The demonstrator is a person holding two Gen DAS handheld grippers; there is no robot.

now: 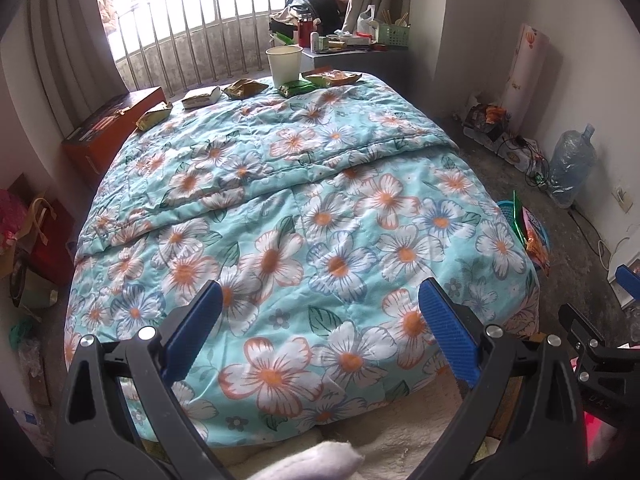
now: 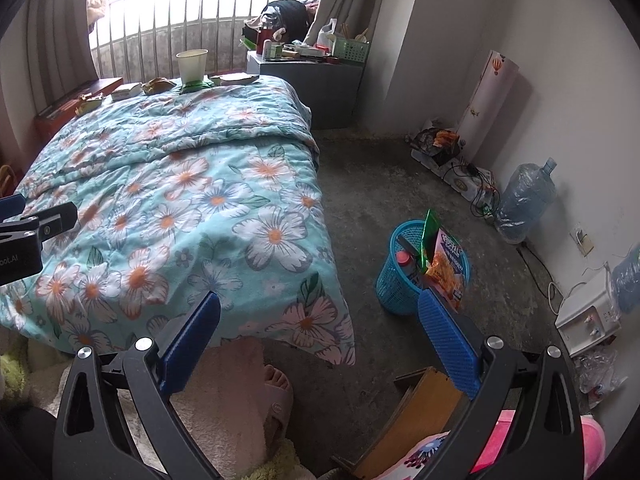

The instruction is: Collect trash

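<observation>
Bed with floral quilt (image 1: 304, 184) fills most of the left wrist view and the left half of the right wrist view. Grey concrete floor (image 2: 380, 184) takes the centre and right of the right view. Big clear water jug (image 2: 528, 200) leans at the wall, right of centre. Grey nightstand (image 2: 320, 88) is just beyond the bed's far right corner, cluttered on top.

Blue trash basket (image 2: 404, 276) stands on the floor, right of centre in the right view, near the bed's lower right corner. Snack bags (image 2: 448, 264) and a bottle stick out of it.

My left tongs (image 1: 320, 336) sit at the bottom of the left view, blue pads wide apart, nothing between them, over the near end of the quilt. My right tongs (image 2: 320, 336) sit at the bottom of the right view, also spread wide, holding nothing, over the bed corner and floor.

Trash is lined up along the far edge of the bed, upper centre of the left view: a white paper cup (image 1: 284, 65) standing upright, a green wrapper (image 1: 298, 89) at its base, an orange-green bag (image 1: 332, 77) to its right, a gold wrapper (image 1: 245, 89) and a small box (image 1: 201, 97) to its left, another gold packet (image 1: 154, 116) further left.
</observation>
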